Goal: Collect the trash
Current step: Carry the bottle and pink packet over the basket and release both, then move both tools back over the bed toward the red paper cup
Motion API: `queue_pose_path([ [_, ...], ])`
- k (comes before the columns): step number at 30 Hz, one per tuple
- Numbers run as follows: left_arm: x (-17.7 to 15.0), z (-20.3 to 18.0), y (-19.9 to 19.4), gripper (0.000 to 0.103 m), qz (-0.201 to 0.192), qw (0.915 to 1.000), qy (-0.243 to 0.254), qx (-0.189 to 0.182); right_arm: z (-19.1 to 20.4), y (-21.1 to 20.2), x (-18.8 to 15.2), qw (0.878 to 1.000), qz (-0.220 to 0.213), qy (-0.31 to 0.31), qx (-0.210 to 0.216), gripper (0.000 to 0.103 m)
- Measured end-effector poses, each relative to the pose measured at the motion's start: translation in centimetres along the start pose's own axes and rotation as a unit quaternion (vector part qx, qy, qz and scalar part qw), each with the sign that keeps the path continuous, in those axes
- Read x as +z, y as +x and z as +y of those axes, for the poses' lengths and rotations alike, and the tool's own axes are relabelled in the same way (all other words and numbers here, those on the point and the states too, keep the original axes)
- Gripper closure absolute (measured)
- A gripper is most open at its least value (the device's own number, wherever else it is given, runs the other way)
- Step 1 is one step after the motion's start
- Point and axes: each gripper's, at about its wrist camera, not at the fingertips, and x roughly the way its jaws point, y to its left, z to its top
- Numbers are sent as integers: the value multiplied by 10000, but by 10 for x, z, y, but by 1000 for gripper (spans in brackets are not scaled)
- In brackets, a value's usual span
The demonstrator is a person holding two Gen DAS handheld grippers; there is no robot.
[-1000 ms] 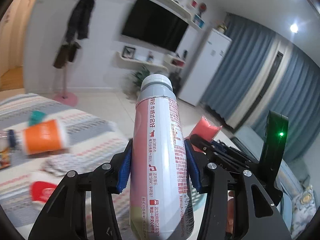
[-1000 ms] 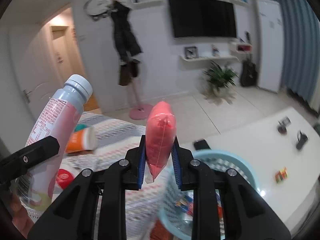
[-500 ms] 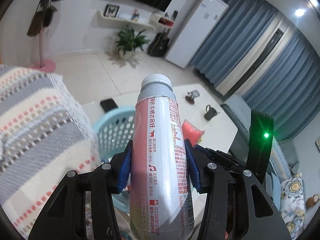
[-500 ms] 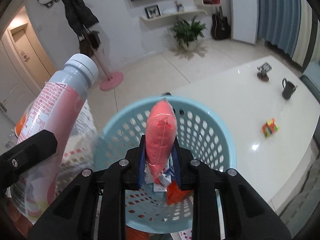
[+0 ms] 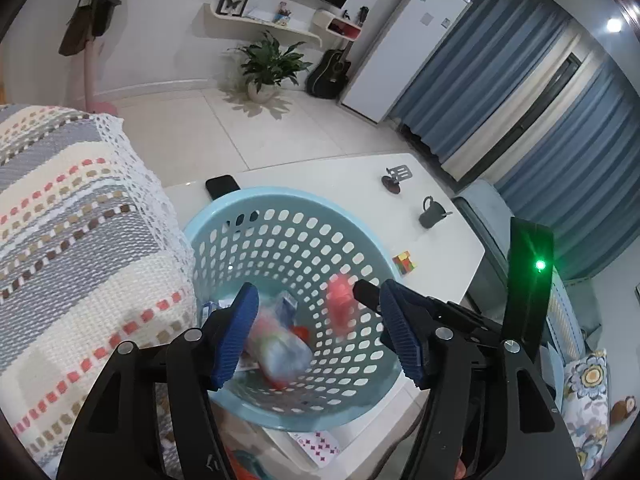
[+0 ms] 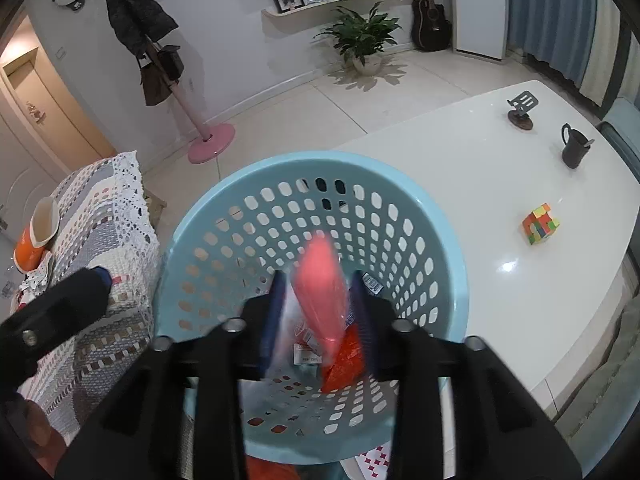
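Left gripper point(image 5: 316, 330) jaws apart over basket point(image 5: 360, 216) at frame centre, blurred bottle point(image 5: 280, 346) inside, right gripper point(image 6: 320, 312) jaws apart around pink pouch point(image 6: 322, 288), worktop point(image 6: 500, 168) right.

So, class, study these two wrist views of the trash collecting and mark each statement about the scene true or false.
1. The left gripper has its jaws open with nothing between them. True.
2. The light blue perforated plastic basket is empty. False: it holds wrappers and a blurred pink plastic bottle.
3. The multicoloured puzzle cube lies inside the basket. False: it sits on the glossy white table, outside the basket.
4. The dark handled mug stands upright on the table. True.
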Motion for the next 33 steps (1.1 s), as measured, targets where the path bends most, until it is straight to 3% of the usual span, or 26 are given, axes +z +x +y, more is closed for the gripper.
queue_pose_path([
  [9, -6, 8, -27, 41, -219, 9997, -112, -39, 19, -18, 0, 9998, -132, -146, 95, 53],
  [19, -17, 31, -123, 41, -1028, 9946, -149, 91, 101, -67, 0, 9931, -617, -836, 550, 53],
  [22, -25, 46, -161, 41, -1382, 9898, -256, 243, 138, -81, -6, 9870, -735, -1154, 849, 53],
  [26, -40, 79, -217, 38, -1807, 9799, -421, 733, 187, -91, -18, 9768, -774, -1540, 1272, 51],
  [33, -72, 144, -291, 38, -2206, 9573, -919, 1628, 271, -85, -50, 9624, -555, -1973, 1780, 32],
])
